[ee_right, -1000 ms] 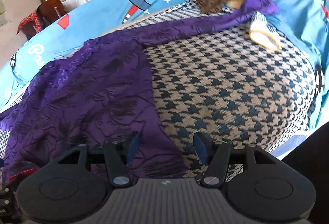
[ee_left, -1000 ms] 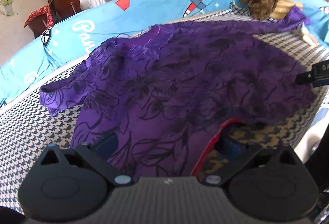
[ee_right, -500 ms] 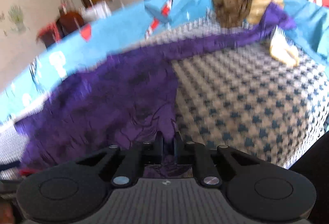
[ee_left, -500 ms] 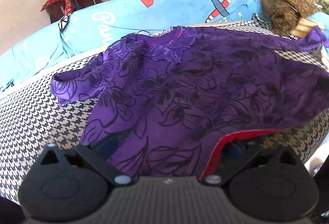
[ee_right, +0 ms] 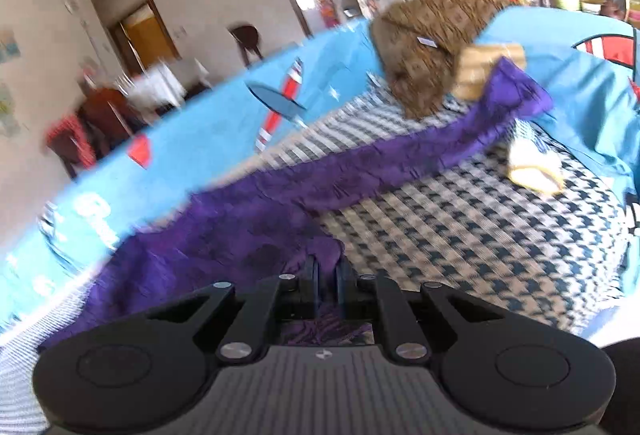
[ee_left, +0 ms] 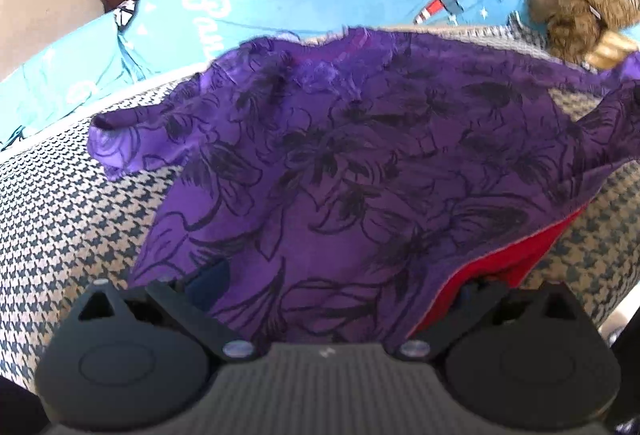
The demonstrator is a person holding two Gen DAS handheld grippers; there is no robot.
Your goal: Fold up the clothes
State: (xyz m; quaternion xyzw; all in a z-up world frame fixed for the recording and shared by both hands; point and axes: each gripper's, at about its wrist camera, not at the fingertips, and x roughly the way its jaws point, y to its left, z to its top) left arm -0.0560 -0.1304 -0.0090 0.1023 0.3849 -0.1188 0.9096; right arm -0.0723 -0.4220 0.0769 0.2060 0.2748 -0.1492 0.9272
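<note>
Lying rumpled on the houndstooth cover, the purple floral garment shows red lining only to the left gripper, spread wide under its hem; right gripper pinches its edge

hidden: left tool fingertips (under purple garment) | right view: motion-blurred
</note>
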